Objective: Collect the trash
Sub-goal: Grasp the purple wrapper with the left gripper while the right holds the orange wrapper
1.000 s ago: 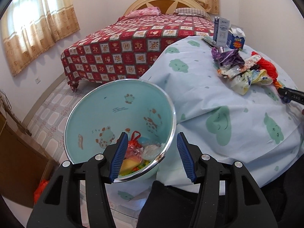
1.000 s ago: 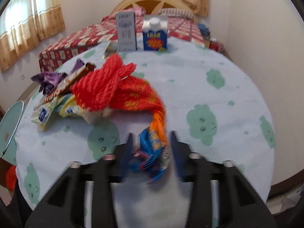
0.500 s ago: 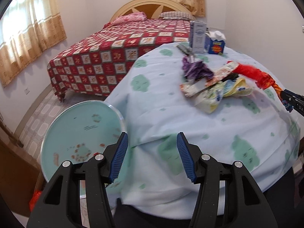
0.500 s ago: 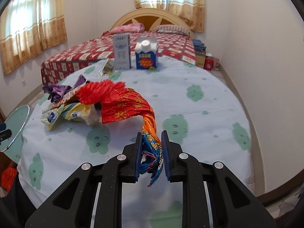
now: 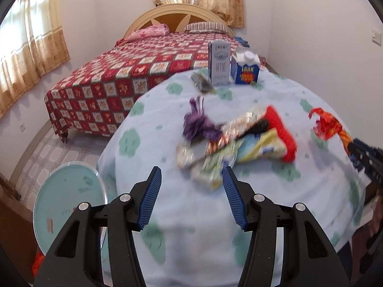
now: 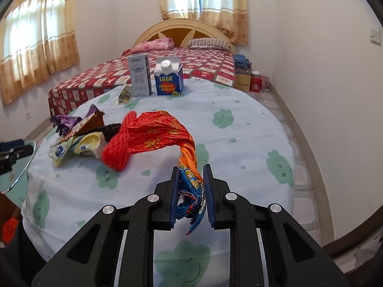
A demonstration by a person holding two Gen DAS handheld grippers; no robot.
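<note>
My right gripper is shut on a crumpled red, orange and blue foil wrapper and holds it lifted above the round table; the wrapper also shows in the left wrist view. My left gripper is open and empty, over the table's near edge, just short of a pile of wrappers: purple, yellow, silver and a red knit piece. The same pile lies left of the held wrapper. A light-blue basin sits low at the left beside the table.
A grey carton and a blue carton stand at the table's far edge, with a small dark wrapper next to them. A bed with a red checked cover lies behind. Boxes stand by the right wall.
My left gripper has swung away from the basin and up over the table toward the wrapper pile. My right gripper closed on the foil wrapper and lifted it off the pile.
</note>
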